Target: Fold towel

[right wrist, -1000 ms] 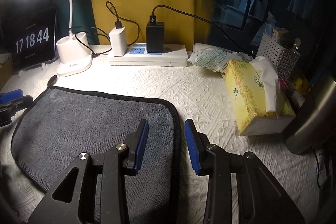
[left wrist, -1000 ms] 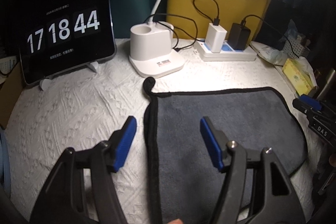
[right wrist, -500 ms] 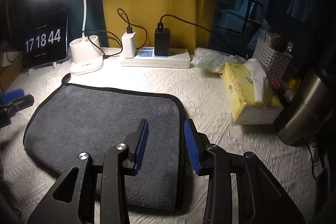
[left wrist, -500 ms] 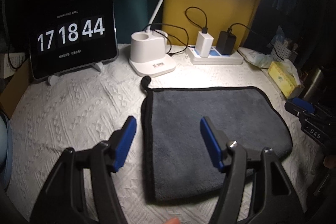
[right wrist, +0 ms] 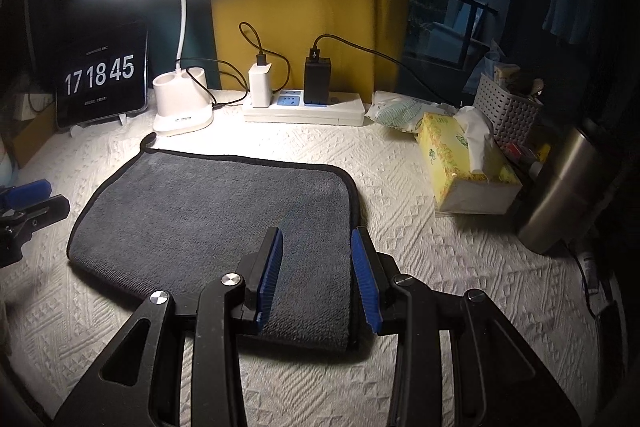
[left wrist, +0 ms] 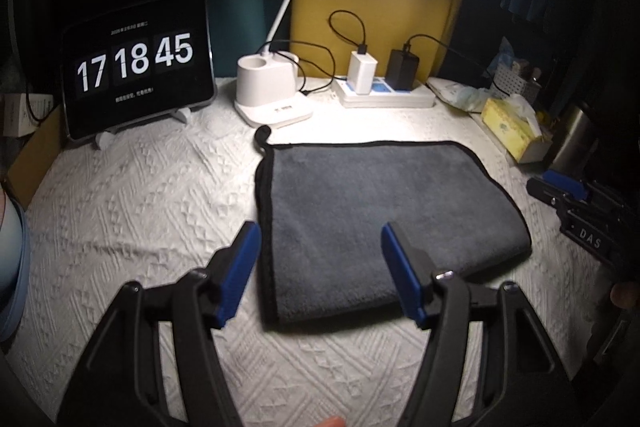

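A dark grey towel with black trim lies flat, folded in half, on the white textured cloth; it also shows in the right wrist view. A hanging loop sticks out at its far left corner. My left gripper is open and empty, above the towel's near left corner. My right gripper is open and empty, above the towel's near right corner. Each gripper shows at the edge of the other's view: the right one and the left one.
At the back stand a tablet clock, a white desk lamp base and a power strip with chargers. At the right are a yellow tissue box, a steel flask and a white basket.
Both grippers have pulled back and up from the towel, so its whole near folded edge now shows. The towel has not moved. The clock changed from 44 to 45.
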A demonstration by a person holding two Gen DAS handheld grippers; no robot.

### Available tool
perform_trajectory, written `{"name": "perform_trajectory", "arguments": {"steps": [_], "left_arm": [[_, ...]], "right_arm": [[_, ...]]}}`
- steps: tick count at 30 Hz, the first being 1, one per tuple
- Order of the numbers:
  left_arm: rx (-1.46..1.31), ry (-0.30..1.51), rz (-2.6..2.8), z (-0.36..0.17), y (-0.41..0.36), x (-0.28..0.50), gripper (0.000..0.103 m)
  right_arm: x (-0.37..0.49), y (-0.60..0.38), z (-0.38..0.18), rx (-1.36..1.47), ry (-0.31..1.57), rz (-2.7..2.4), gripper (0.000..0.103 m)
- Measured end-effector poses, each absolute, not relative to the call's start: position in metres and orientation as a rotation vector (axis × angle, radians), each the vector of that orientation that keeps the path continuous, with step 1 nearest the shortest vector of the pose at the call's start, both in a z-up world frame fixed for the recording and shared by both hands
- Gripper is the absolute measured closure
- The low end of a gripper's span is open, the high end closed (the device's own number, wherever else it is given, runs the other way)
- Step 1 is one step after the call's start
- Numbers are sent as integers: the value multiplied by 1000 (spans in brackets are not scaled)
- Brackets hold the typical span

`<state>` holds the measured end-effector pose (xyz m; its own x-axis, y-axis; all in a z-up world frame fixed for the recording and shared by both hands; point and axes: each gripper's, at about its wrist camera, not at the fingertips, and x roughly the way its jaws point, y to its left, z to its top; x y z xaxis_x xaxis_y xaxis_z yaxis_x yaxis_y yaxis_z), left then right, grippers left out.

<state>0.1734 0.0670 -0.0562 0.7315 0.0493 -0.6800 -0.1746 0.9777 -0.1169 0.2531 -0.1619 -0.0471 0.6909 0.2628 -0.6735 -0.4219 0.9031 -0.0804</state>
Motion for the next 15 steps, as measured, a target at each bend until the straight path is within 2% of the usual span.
{"name": "perform_trajectory", "arguments": {"steps": [12, 14, 15], "left_arm": [[-184, 714, 151, -50, 58, 143, 36], [-190, 701, 143, -48, 55, 137, 26], [-196, 689, 131, -47, 54, 133, 24]], "right_arm": [[226, -168, -43, -225, 705, 398, 65], [221, -169, -41, -223, 701, 398, 65], [219, -170, -41, -223, 700, 399, 65]]}}
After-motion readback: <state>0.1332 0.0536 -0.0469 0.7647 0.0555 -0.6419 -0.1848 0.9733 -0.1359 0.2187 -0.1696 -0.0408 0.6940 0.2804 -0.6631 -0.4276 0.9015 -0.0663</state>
